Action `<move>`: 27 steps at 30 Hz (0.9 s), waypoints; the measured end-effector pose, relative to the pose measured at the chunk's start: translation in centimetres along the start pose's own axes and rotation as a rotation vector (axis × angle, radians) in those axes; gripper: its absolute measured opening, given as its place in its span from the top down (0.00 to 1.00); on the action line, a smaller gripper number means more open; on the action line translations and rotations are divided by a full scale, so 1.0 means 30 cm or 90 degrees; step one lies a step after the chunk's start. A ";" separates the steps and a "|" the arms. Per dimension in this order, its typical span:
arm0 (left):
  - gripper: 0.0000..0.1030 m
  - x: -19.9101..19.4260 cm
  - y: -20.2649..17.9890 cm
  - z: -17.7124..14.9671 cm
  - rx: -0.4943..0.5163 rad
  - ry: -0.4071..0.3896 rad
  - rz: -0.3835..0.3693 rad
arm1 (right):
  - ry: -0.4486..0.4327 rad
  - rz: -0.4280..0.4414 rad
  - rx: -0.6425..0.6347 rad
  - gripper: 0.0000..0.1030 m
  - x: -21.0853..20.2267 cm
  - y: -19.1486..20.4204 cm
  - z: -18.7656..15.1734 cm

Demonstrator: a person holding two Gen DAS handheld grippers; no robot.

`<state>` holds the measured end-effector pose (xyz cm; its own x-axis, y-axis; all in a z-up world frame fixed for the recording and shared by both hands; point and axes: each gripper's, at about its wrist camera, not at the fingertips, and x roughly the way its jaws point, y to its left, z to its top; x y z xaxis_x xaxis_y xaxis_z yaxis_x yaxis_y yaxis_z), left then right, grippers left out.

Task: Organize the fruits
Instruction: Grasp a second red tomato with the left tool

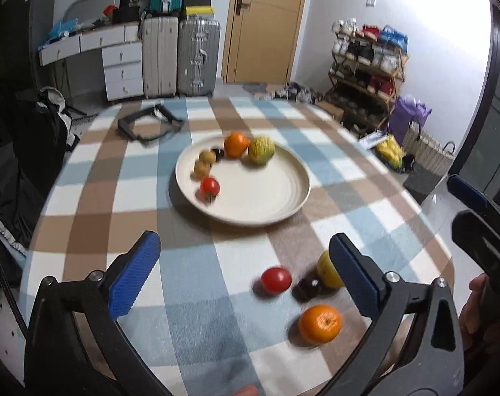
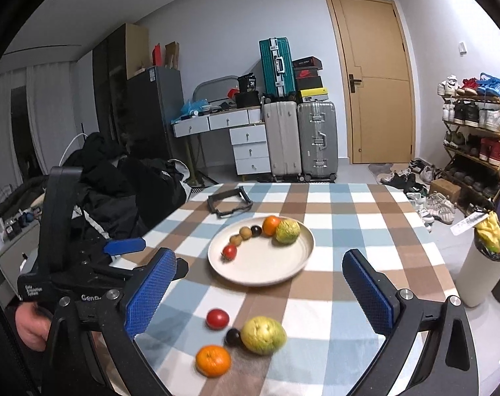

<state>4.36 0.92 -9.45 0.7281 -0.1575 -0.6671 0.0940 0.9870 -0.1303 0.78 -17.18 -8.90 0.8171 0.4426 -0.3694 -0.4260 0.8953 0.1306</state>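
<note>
Both grippers' fingers are spread with nothing between them, the left gripper (image 1: pixel 243 277) and right gripper (image 2: pixel 260 293) over the checked cloth tabletop (image 2: pixel 365 204) above four loose fruits, the yellow-green pear (image 2: pixel 263 335) whole only in the right view, the round cream plate (image 1: pixel 266 198) of fruit at 12 o'clock beyond.

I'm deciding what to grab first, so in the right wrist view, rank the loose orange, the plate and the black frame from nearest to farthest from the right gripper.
1. Loose orange: on the cloth, low between the open fingers.
2. Plate: mid-table, ahead.
3. Black frame: far table edge, left of the plate.
</note>
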 end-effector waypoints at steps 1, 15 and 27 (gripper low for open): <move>0.01 0.025 0.001 -0.005 0.001 0.011 -0.001 | 0.001 -0.002 0.002 0.00 0.001 -0.003 -0.013; 0.10 0.279 0.057 -0.068 -0.010 0.127 -0.077 | 0.069 -0.026 0.050 0.00 0.045 -0.076 -0.220; 0.49 0.334 0.040 -0.073 -0.014 0.171 -0.136 | 0.067 -0.017 0.071 0.00 0.064 -0.118 -0.221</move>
<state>10.28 0.45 -17.88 0.4889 -0.3655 -0.7920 0.2084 0.9306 -0.3008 1.28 -19.82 -16.16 0.7798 0.4166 -0.4674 -0.3544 0.9091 0.2189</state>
